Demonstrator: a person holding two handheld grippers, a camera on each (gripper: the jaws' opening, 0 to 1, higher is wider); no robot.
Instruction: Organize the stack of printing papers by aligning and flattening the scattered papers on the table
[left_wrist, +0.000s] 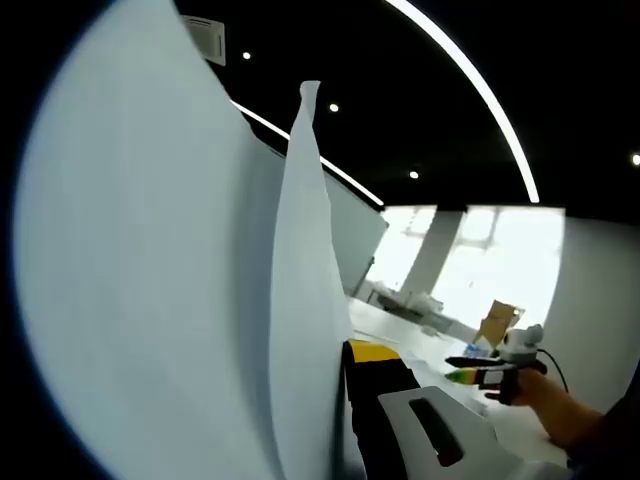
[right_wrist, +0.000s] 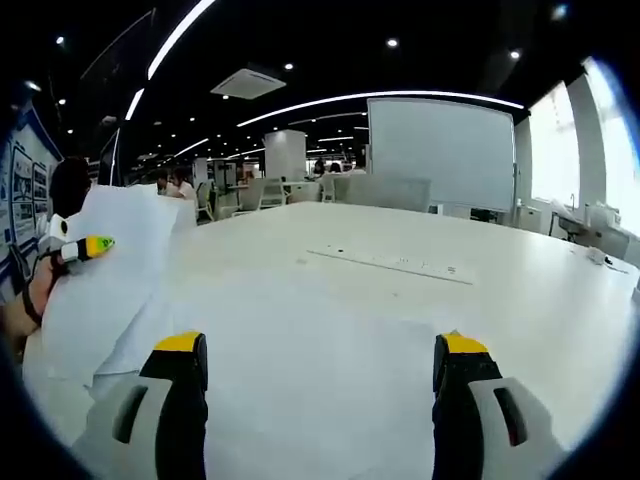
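Left claw (right_wrist: 85, 247) clenched on papers (left_wrist: 180, 300), holding them lifted and upright off the surface (right_wrist: 400, 300); sheet edges fan apart in left gripper view. In right gripper view the papers hang at the surface's left edge, lower edge resting on it. Right claw (right_wrist: 320, 385) released, jaws wide apart, hovering just over the near edge, well apart from the papers.

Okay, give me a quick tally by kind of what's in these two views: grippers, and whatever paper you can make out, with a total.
Grippers: 2, the left gripper and the right gripper.
Paper groups: 2, the raised sheets clamped in the left gripper, and the sheets lying flat on the white table; single sheets cannot be counted.
Total: 4.
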